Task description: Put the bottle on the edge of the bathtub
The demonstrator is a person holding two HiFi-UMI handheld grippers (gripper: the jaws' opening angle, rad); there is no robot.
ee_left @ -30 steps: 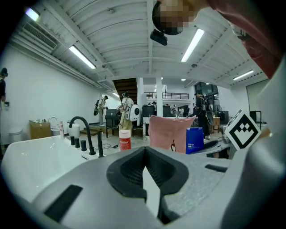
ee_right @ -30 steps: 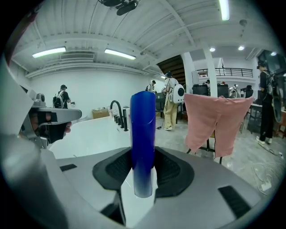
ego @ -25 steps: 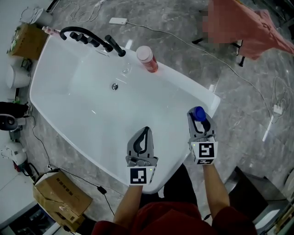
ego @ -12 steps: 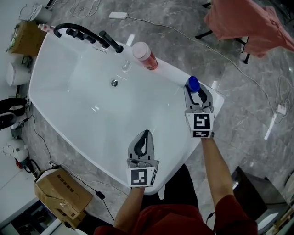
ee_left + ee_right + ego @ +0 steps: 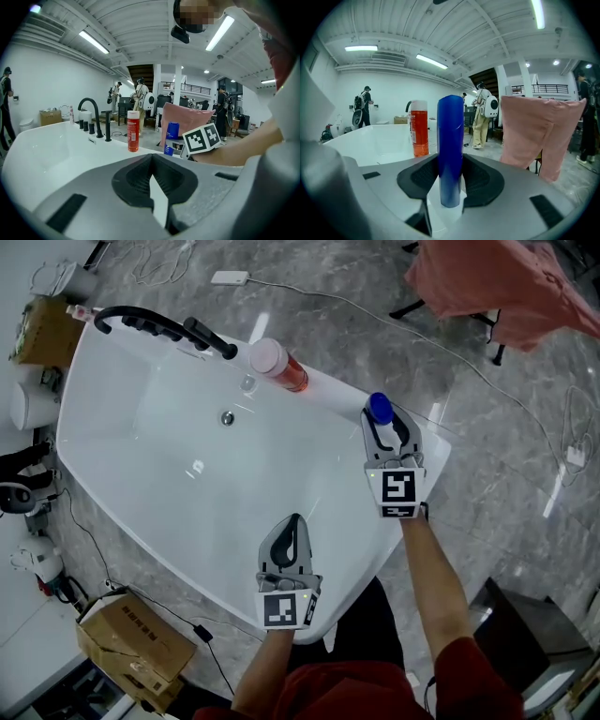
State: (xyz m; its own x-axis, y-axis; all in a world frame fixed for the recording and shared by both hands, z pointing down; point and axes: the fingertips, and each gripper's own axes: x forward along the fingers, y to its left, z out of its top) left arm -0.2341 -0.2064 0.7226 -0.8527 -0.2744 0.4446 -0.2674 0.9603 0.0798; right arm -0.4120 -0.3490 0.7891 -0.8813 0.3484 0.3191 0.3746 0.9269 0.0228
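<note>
A white bottle with a blue cap (image 5: 379,410) stands upright between the pads of my right gripper (image 5: 383,430), which is shut on it above the right end of the bathtub's far rim (image 5: 339,393). In the right gripper view the blue bottle (image 5: 450,150) fills the middle, clamped by both pads. My left gripper (image 5: 291,542) is shut and holds nothing, over the tub's near rim. A red bottle (image 5: 278,367) with a pale cap stands on the far rim beside the black faucet (image 5: 161,324). The left gripper view shows the red bottle (image 5: 133,131) and the blue bottle (image 5: 172,137).
Cardboard boxes (image 5: 139,650) and cables lie on the grey floor left of the tub. A pink cloth (image 5: 497,287) hangs on a stand at the back right. A white power strip (image 5: 230,278) lies behind the faucet. The drain (image 5: 226,416) sits in the tub's basin.
My right gripper has carried the blue-capped bottle away from me and leftward, from beside the tub's right corner to above its far rim. The left gripper has stayed put.
</note>
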